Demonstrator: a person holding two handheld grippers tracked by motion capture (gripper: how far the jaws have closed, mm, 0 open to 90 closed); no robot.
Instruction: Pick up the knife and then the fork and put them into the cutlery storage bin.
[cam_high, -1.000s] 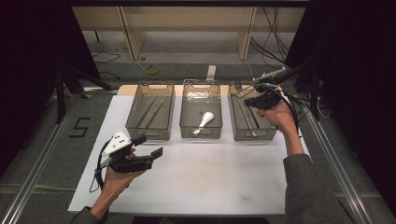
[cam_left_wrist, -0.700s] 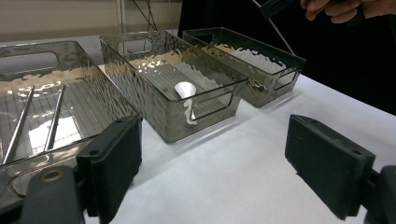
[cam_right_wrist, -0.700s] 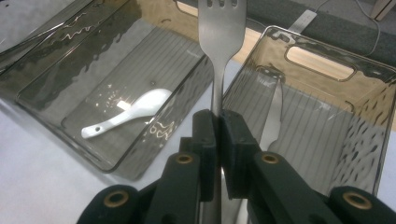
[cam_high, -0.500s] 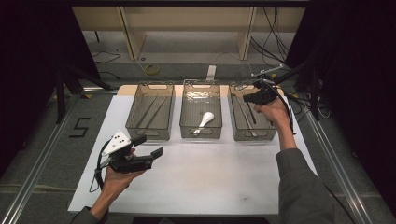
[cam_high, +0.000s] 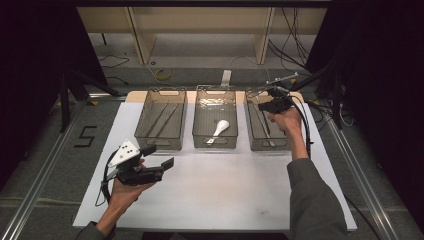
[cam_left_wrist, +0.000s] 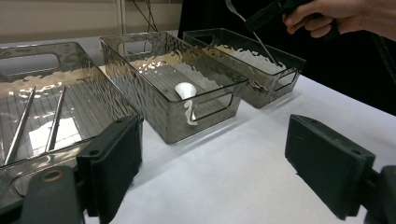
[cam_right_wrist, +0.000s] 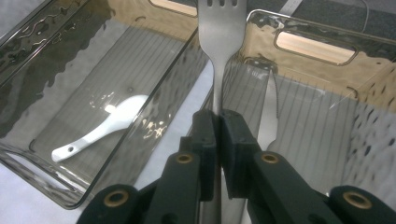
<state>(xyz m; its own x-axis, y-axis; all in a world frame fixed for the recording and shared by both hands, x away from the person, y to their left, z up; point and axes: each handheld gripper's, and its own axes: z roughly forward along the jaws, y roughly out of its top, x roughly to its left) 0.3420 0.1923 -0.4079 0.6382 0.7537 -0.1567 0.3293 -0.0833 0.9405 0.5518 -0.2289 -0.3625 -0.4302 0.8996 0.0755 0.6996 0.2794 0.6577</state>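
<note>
High view: right gripper (cam_high: 274, 98) over the right bin (cam_high: 266, 142), fork handle slanting down into it; left gripper (cam_high: 157, 157) low over the white mat (cam_high: 225, 190), jaws spread, nothing between.

Left gripper view: own jaws wide apart; fork (cam_left_wrist: 254, 30) held above the far bin.

Right gripper view: jaws pinching the fork (cam_right_wrist: 221, 32) by its handle, tines up; white spoon (cam_right_wrist: 100, 126) lies in the middle bin (cam_right_wrist: 42, 186).
</note>
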